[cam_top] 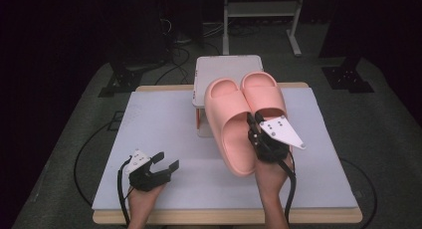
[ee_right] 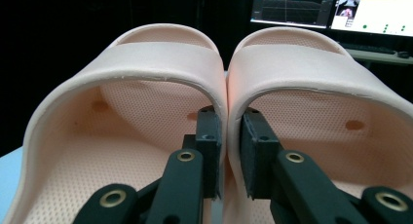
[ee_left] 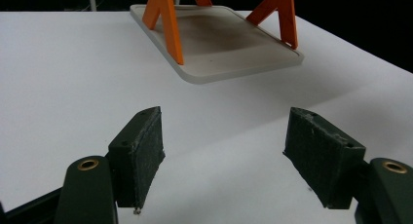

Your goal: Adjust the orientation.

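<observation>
A pair of pink slide slippers is held side by side above the white table, toes over a small rack. My right gripper is shut on their two touching inner walls, one jaw inside each slipper. The right gripper view shows the left slipper and the right slipper with my gripper pinching the walls between them. My left gripper rests open near the table's front left with nothing between its pads.
A grey rack shelf stands at the table's far middle; its base tray and orange legs show in the left gripper view. The white table top spreads around. Monitors glow in the dark background.
</observation>
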A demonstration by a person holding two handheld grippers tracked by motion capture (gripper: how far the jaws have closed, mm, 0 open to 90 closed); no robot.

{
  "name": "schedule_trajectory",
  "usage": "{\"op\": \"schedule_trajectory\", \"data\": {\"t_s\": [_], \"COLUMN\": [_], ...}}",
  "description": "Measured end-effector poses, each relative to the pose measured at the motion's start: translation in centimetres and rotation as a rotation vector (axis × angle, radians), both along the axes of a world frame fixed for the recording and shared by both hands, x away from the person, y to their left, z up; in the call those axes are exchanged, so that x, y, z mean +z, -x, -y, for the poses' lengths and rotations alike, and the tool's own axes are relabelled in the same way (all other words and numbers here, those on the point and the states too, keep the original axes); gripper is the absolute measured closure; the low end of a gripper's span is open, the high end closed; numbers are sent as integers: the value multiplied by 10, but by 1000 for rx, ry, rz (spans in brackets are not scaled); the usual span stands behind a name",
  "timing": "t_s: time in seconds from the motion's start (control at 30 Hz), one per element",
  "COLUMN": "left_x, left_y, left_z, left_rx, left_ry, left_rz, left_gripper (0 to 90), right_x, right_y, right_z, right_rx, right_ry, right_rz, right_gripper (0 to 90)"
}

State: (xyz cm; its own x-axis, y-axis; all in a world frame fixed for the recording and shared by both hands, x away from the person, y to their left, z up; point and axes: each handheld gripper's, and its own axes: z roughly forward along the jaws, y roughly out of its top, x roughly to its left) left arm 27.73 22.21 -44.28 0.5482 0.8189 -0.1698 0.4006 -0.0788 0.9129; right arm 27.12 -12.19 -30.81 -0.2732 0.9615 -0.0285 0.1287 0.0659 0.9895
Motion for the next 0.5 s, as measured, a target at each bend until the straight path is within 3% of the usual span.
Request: {"op": "schedule_trajectory", "data": {"t_s": [0.5], "left_x": [-2], "left_y": [-1], "left_z": [-3], "left_rx": [8], "left_ry": [25], "left_rz": [5], "left_gripper": [297], "right_x": [28], "right_y": [-72], "right_z": [-19], "right_rx": [-42], "right_ry": [-17], "right_rz": [-8], "right_gripper": [793]}}
